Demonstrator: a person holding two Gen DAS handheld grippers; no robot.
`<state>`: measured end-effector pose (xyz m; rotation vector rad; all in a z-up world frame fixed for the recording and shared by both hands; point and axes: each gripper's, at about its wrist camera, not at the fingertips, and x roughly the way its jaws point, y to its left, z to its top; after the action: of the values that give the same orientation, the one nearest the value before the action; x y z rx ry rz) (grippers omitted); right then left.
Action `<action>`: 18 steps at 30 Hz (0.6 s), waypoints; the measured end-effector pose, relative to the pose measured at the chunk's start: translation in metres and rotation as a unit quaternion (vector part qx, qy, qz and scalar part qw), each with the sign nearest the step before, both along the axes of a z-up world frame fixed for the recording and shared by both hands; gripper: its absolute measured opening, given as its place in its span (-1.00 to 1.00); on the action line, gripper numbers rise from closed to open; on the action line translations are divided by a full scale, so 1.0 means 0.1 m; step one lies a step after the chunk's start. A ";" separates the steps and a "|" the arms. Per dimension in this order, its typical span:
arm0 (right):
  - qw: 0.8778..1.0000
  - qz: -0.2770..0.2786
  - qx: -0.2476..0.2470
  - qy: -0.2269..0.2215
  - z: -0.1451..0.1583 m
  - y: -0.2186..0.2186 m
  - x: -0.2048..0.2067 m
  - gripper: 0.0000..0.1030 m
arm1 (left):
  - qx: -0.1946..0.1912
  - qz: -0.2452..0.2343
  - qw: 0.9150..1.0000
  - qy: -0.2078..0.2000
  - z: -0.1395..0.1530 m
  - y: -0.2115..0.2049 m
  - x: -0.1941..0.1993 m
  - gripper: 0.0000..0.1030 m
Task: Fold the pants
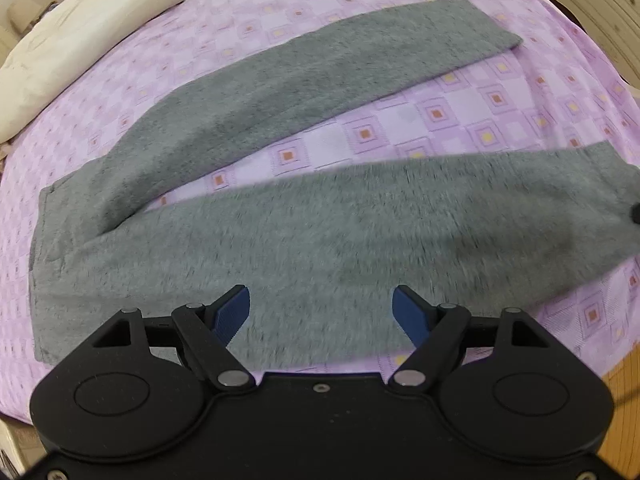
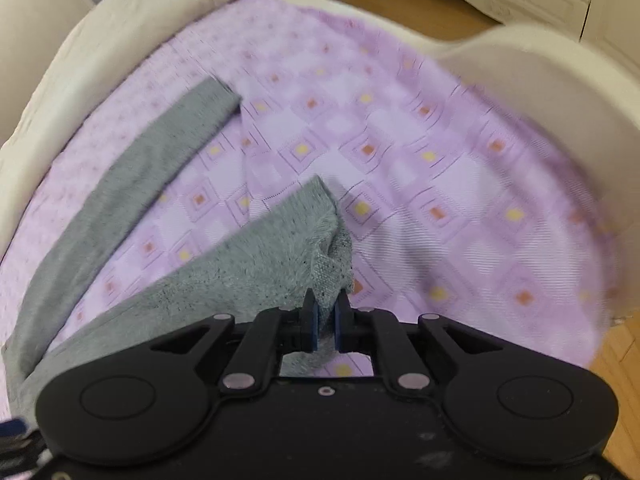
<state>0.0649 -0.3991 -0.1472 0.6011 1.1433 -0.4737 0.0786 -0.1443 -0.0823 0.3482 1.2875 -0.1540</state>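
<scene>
We have the grey pants (image 1: 304,216) spread on the bed (image 1: 460,112), over its lilac checked bedspread, with the two legs splayed apart in a V and the waistband toward our left; that layout leaves a strip of sheet bare between the legs, so the first fold, as we judge it, is to bring one leg across onto the other.

Our right claw (image 2: 325,320) is closed on the hem of the near leg (image 2: 256,256); the fabric bunches up between the blue pads and a tail of it hangs behind them, which tells us the grip is on the cuff's corner rather than its middle; holding the end gives us the longest lever for carrying that leg over to the far leg (image 2: 132,176), which lies flat and untouched.

Our left claw (image 1: 321,312) stands wide open, gripping nothing, poised over the upper part of the near leg; we judge it is there to take hold nearer the seat, so the leg travels as one flat panel instead of sagging.

A cream pillow (image 1: 80,32) lies along the far edge of the bed, well apart from the pants; it should not get in the way.
</scene>
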 end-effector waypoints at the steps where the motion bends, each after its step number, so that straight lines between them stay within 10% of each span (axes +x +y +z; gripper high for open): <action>1: 1.000 -0.007 0.005 0.011 -0.01 -0.01 -0.06 -0.86 | -0.001 -0.004 1.000 0.001 -0.01 -0.03 0.00 0.54; 6: 0.997 0.014 -0.013 0.075 -0.44 0.03 -0.18 -0.75 | 0.001 -0.024 1.000 0.008 -0.06 -0.15 -0.03 0.53; 11: 0.992 0.034 -0.123 0.022 -0.01 -0.02 -0.18 -0.39 | -0.011 -0.020 1.000 -0.006 0.01 -0.09 -0.11 0.53; 18: 0.988 0.144 -0.059 0.002 -0.34 -0.28 0.31 -0.31 | -0.024 0.023 0.999 -0.014 0.02 0.06 -0.09 0.53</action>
<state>0.0959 -0.4276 -0.1812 0.3239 1.1752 -0.2909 0.0699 -0.1385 -0.0805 0.2793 1.2620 -0.1406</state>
